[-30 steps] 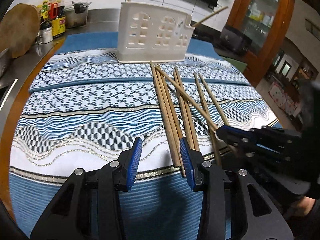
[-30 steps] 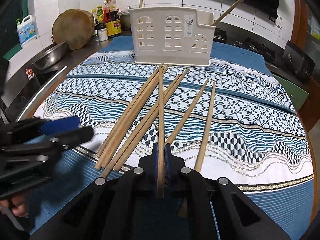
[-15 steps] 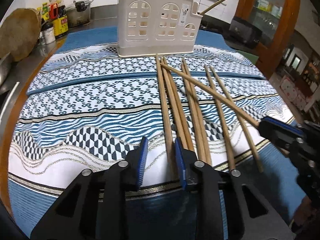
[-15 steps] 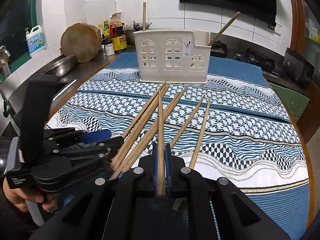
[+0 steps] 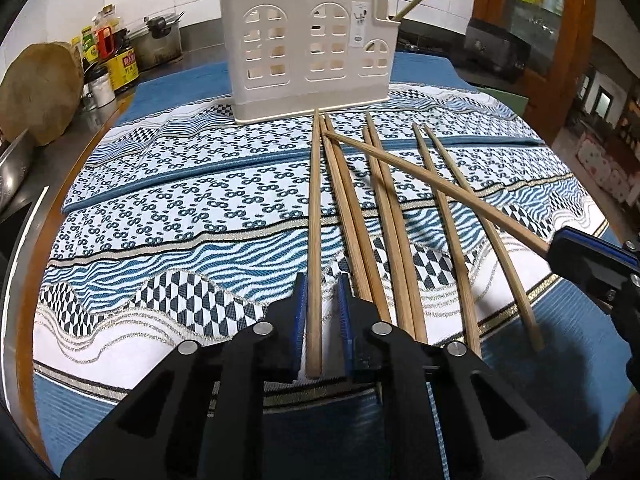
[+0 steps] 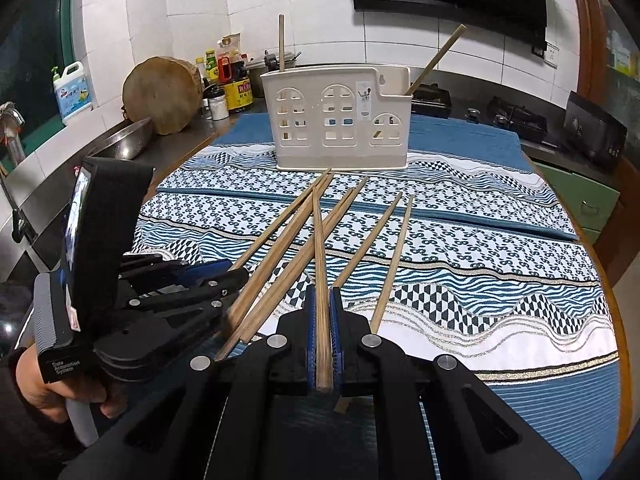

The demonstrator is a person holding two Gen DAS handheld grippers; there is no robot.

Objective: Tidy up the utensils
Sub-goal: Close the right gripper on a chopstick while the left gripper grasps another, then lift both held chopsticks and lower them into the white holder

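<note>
Several wooden chopsticks (image 5: 376,216) lie fanned on the patterned cloth in front of a cream utensil holder (image 5: 308,52), which has two chopsticks standing in it. My left gripper (image 5: 322,308) is low over the cloth, its jaws narrowly open around the near end of the leftmost chopstick (image 5: 315,224), with a gap on the right side. My right gripper (image 6: 323,316) is shut on one chopstick (image 6: 320,248) and holds it raised, pointing at the holder (image 6: 340,120). That gripper also shows in the left wrist view (image 5: 592,256).
A blue and white patterned cloth (image 5: 180,208) covers the round table. A wooden chopping block (image 6: 162,96), sauce bottles (image 6: 232,76), a detergent jug (image 6: 74,90) and a steel basin (image 6: 120,142) stand on the counter at the left. A stove (image 6: 516,116) is at the back right.
My left gripper has moved forward and right and narrowed around the leftmost chopstick's end. My right gripper has lifted its chopstick higher and drawn back.
</note>
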